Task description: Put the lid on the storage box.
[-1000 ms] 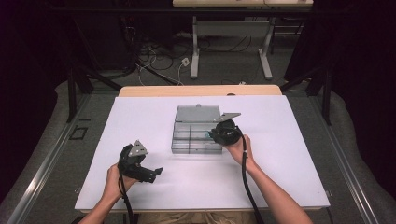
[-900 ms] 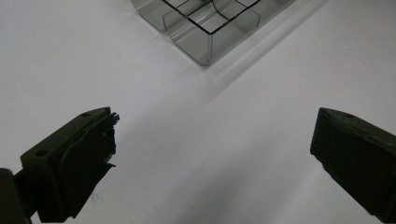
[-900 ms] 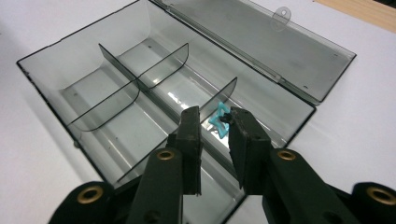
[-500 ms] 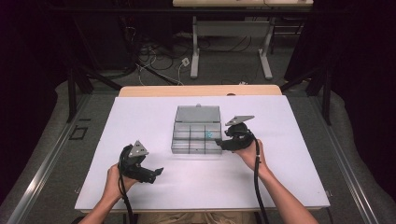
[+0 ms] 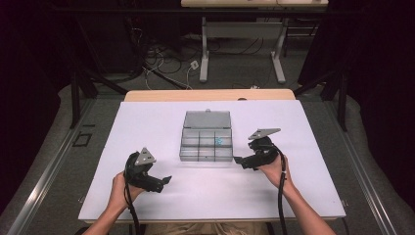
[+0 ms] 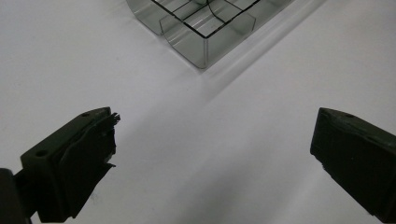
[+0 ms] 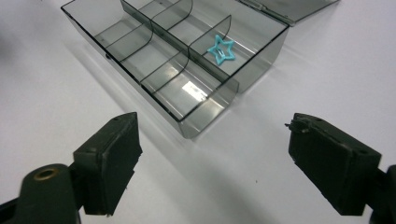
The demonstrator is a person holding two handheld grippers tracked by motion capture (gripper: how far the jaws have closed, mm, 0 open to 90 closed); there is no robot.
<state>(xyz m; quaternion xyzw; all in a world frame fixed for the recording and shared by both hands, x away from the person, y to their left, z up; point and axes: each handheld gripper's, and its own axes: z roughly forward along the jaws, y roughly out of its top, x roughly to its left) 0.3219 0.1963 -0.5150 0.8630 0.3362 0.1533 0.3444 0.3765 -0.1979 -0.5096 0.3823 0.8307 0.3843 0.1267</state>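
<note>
On a white table [image 5: 147,122], going left to right: the left gripper [image 5: 164,181] rests near the front edge, jaws spread wide, with only bare tabletop between them. Mid-table sits a clear grey compartment box [image 5: 206,145], lid folded back, holding a small turquoise star clip [image 5: 218,142] in its right rear compartment. Just right of the box, the right gripper [image 5: 237,160] holds nothing, its jaws having just been opening wide.

Camera set-up: one fixed high view, two gripper views.
High view looks forward and down over the whole table [image 5: 147,122]. Both gripper views sit low and close above the tabletop, facing the box [image 5: 207,142] from opposite sides; all three share the box's near corners.
</note>
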